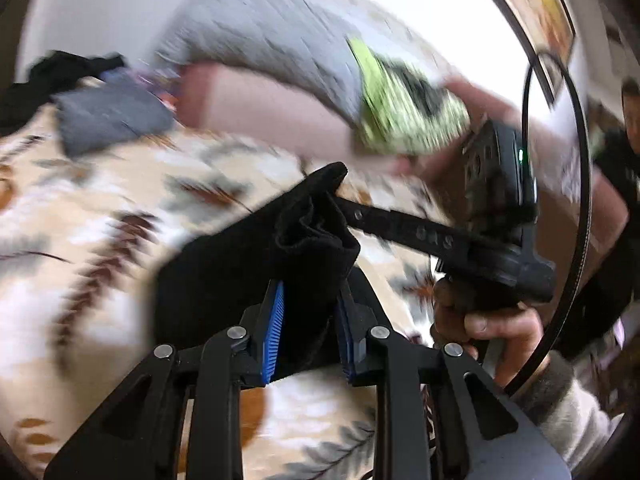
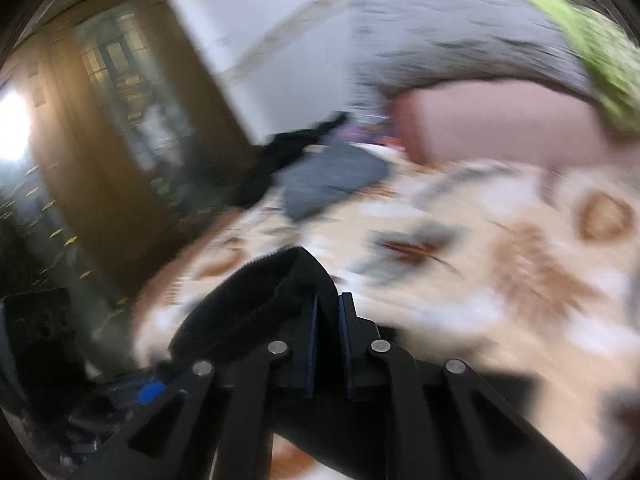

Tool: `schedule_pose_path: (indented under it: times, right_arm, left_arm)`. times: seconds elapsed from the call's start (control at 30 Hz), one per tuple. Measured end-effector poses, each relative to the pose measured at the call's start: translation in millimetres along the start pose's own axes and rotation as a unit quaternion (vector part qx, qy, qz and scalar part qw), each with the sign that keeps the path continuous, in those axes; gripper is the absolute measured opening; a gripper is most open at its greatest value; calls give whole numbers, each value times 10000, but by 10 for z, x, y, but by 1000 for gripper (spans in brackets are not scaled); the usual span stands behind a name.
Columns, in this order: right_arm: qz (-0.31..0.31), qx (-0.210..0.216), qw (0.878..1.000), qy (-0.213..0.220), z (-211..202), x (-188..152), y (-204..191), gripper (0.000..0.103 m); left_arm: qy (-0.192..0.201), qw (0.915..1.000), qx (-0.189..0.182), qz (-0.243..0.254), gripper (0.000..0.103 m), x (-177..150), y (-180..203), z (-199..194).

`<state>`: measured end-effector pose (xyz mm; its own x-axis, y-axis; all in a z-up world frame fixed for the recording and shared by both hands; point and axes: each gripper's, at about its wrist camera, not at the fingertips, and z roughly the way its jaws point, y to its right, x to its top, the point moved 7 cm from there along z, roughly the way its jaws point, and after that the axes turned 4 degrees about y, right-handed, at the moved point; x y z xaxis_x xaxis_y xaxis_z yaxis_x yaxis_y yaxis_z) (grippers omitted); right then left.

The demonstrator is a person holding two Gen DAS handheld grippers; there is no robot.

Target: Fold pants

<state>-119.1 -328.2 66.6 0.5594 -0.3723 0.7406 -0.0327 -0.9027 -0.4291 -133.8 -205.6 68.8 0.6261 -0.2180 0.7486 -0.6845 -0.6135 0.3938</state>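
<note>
Floral bedspread (image 1: 100, 208) underneath, and the black pants (image 1: 240, 264) hang lifted above it (blurry stuff!). Left gripper (image 1: 308, 320) pinches bunched cloth; right gripper (image 2: 328, 344) is pressed together on another part. Best keep both edges level and taut before laying over.

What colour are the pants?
Black. The pants show best in the left wrist view, against the cream leaf-patterned blanket.
</note>
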Motion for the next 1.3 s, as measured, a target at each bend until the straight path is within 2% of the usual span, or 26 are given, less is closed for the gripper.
schedule_pose_path:
  times: [0.03,0.07,0.1,0.17,0.3,0.33,0.4,0.43,0.5,0.63,0.77,0.8,0.83,0.87,0.9,1.03,1.13,1.2,1.3]
  right_arm:
    - [252,-310,9992,-11,-27,-60,238,0]
    - [413,-479,9980,-22,-47,-99,388,1]
    - [621,-606,9962,-31,-84,-149,551,7]
    - [882,-616,9942,-54,-179,-206,699,9]
    - [961,-342,9947,108,-458,-275,659,55]
    - [1006,-227,9946,104,-502,-302,617,60]
    - [1062,58,9943,26,-491,-375,496,64]
    - [1049,122,9944,-26,-503,-431,458,69]
    - [986,50,9949,-196,-412,-494,427,74]
    - [950,25,9941,-514,-181,-628,398,74]
    - [843,-34,9947,-588,9,-695,326,73]
    - [862,-33,9947,-562,43,-701,316,69]
    - [876,-23,9945,-567,82,-709,284,50]
    - [800,-148,9951,-559,108,-711,273,38]
    - [659,-320,9960,-514,115,-698,265,16]
    - [833,-204,9962,-168,-104,-525,297,9]
    - [814,-387,9958,177,-351,-357,376,8]
    - [870,-505,9948,189,-408,-338,462,8]
    - [1066,-741,9915,55,-382,-421,626,8]
  left_arm:
    - [-219,9997,-25,101,22,-94,72,189]
    - [-424,9989,-14,206,22,-182,115,358]
    - [-700,9970,-9,342,21,-291,156,522]
    - [-1078,9928,-45,512,21,-419,222,628]
    - [-876,9923,-314,817,24,-217,297,247]
    - [-774,9921,-285,947,26,-165,302,136]
    - [-564,9905,59,1253,46,-10,212,41]
    - [-500,9896,221,1328,50,36,153,46]
    - [-433,9887,513,1343,51,126,-43,120]
    - [-691,9904,803,885,51,166,-439,434]
    - [-828,9882,1020,791,51,77,-602,661]
    - [-829,9877,1054,806,52,60,-610,692]
    - [-820,9874,1075,822,52,46,-606,708]
    - [-818,9870,1101,834,54,41,-608,713]
    - [-816,9866,1142,836,55,35,-599,716]
    - [-755,9884,1059,785,55,116,-533,649]
    - [-565,9921,862,721,55,224,-400,576]
    - [-498,9924,838,755,55,247,-329,577]
    - [-627,9910,903,768,56,177,-308,680]
